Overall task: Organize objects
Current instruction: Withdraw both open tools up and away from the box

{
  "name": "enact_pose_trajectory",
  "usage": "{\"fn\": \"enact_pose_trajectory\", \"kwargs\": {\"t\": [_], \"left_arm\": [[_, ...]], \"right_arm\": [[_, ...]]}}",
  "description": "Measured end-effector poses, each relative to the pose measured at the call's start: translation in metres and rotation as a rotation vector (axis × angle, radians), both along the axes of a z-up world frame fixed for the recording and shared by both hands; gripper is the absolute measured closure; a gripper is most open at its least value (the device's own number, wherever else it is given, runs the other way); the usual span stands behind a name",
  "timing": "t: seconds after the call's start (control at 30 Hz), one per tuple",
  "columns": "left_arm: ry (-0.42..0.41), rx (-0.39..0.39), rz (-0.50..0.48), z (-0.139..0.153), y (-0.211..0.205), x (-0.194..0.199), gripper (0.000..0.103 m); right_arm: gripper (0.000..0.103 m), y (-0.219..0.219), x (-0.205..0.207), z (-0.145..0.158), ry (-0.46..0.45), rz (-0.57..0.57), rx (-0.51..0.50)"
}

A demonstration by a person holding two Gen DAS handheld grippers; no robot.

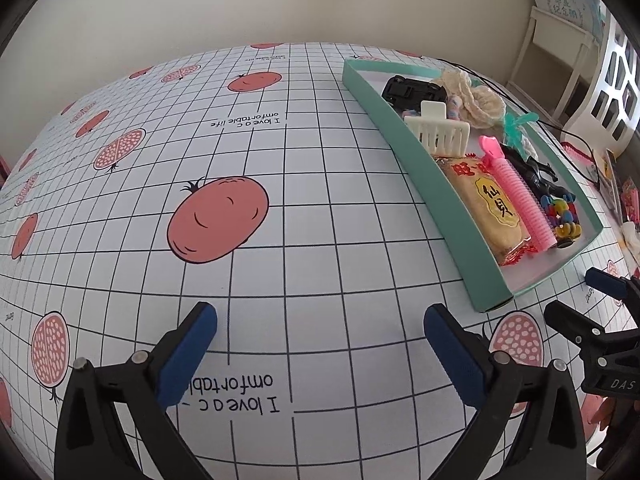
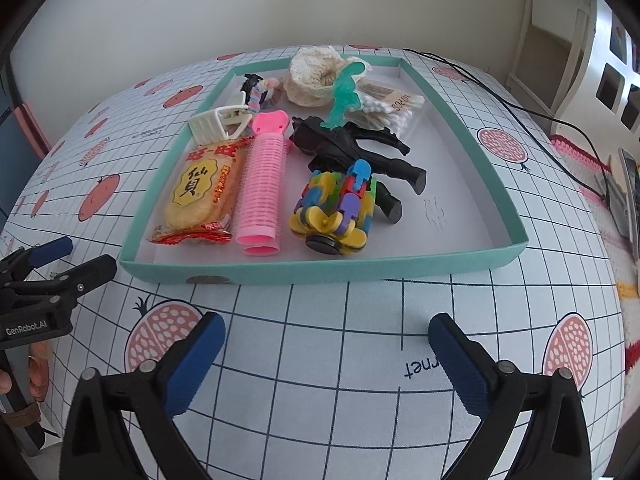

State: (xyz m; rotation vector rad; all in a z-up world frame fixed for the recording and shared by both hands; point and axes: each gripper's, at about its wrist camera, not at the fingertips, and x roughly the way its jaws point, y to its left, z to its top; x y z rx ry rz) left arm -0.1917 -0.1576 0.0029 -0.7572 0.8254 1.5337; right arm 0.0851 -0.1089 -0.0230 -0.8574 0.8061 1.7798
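A teal shallow box [image 2: 320,270] [image 1: 452,216] lies on the table. It holds a rice cracker packet [image 2: 200,196] [image 1: 486,208], a pink hair roller [image 2: 262,184] [image 1: 520,196], a white hair claw [image 2: 218,122] [image 1: 438,130], a black figure [image 2: 360,152], a colourful chain toy [image 2: 336,208], a cream crochet piece [image 2: 316,74], a green toy [image 2: 344,92], cotton swabs [image 2: 394,108] and a black toy car [image 1: 412,90]. My left gripper [image 1: 320,344] is open and empty over bare cloth, left of the box. My right gripper [image 2: 326,350] is open and empty, just in front of the box.
The table is covered by a grid cloth with pomegranate prints [image 1: 218,218]. A black cable [image 2: 520,108] runs along the right side. A pink crochet mat [image 2: 580,160] and a white shelf [image 2: 560,20] are at the far right.
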Motion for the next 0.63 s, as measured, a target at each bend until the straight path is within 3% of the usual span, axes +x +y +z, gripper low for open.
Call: {"fn": "enact_pose_trajectory", "kwargs": {"t": [0.23, 0.63], "left_arm": [[0.042, -0.013, -0.001, -0.0029, 0.0015, 0.0052, 0.000], [0.039, 0.005, 0.006, -0.0032, 0.0006, 0.0048, 0.000]], "right_arm": [[0.000, 0.0016, 0.0012, -0.0003, -0.001, -0.002, 0.003], [0.000, 0.0013, 0.0003, -0.0004, -0.016, -0.002, 0.004]]}}
